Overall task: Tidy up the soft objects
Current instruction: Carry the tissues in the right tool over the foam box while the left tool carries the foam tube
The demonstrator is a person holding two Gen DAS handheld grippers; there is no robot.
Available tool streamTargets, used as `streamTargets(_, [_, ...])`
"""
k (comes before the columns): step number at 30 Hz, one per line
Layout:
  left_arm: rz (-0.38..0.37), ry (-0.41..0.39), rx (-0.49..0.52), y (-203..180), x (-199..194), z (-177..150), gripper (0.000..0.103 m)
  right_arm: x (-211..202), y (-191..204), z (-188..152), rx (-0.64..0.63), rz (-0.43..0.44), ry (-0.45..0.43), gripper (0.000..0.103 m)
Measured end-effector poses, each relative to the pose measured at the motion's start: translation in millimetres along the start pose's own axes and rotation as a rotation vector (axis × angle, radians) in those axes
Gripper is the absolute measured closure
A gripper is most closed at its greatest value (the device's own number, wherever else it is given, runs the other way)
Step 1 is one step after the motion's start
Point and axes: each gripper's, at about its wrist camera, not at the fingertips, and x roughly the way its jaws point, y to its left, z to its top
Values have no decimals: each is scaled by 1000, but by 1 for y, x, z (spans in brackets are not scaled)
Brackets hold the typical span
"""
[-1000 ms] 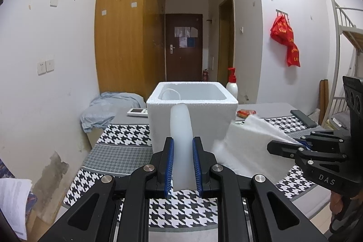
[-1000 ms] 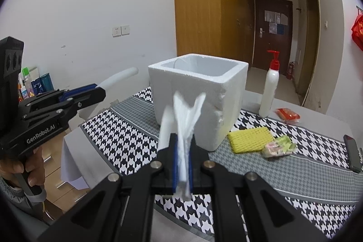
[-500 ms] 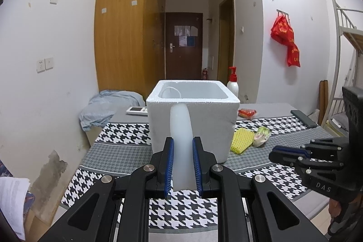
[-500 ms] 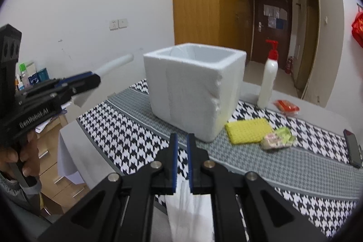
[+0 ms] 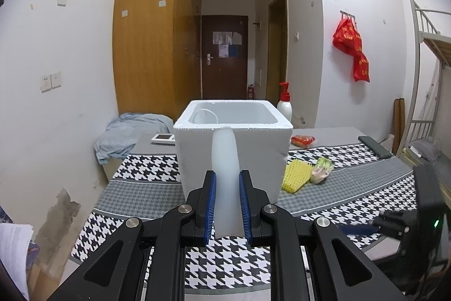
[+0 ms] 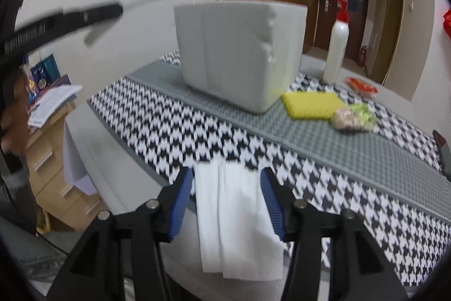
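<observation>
even indoor light; left view sharp, right view motion-blurred; fisheye edges vignetted.

The right hand-held gripper, its jaws just opening, straddles a folded white tissue sheet lying unpinched on the houndstooth-clothed worktop.

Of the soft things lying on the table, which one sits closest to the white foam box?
The yellow sponge: it lies right at the foam box's corner, while the crumpled green-and-pink wrapper sits beyond it and the white tissue lies at the table's near edge.

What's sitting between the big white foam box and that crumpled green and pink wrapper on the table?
A yellow mesh foam pad lies between the white foam box and the wrapper, clearest in the right wrist view.
</observation>
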Motion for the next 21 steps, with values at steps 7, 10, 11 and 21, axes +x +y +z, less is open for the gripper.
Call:
streamTargets(7, [-1,-4,-2,0,2,3,85,13,-2,-14,3,6,54,48])
streamTargets(10, [-5,1,-1,-1,4,3,85,17,-3,-17,11,-2,71,48])
streamTargets(11, [-5,1,-1,-2,5,3,85,18,-4,-17,10,0,77,48])
streamTargets(21, [-10,5,0,-2,10,3,85,23,1,-21,-40,-15,104,48])
